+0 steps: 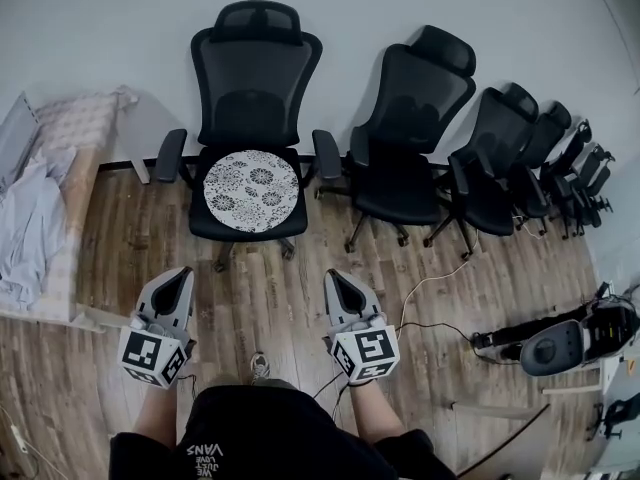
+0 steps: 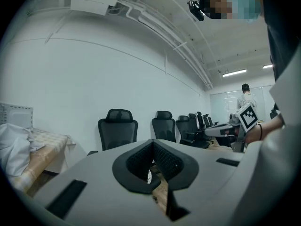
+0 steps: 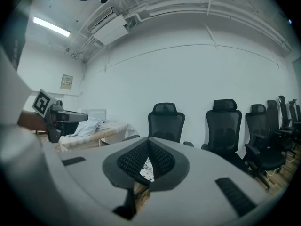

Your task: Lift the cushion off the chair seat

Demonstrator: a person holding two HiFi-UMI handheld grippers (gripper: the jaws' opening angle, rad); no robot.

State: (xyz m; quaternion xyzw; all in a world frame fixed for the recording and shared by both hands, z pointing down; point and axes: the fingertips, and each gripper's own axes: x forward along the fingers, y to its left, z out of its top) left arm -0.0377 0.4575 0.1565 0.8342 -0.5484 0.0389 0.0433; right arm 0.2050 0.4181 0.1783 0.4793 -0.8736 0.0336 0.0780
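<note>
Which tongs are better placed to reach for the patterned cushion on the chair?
Left tongs, marginally: they sit slightly nearer the cushion than the right tongs. Both are shut and short of the chair.

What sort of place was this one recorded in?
Likely an office or lab room used for testing: a row of black office chairs lined up against a bare white wall, with strip lights and exposed ducting on the ceiling.

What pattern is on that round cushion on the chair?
The round cushion is white with black flowers; head view.
</note>
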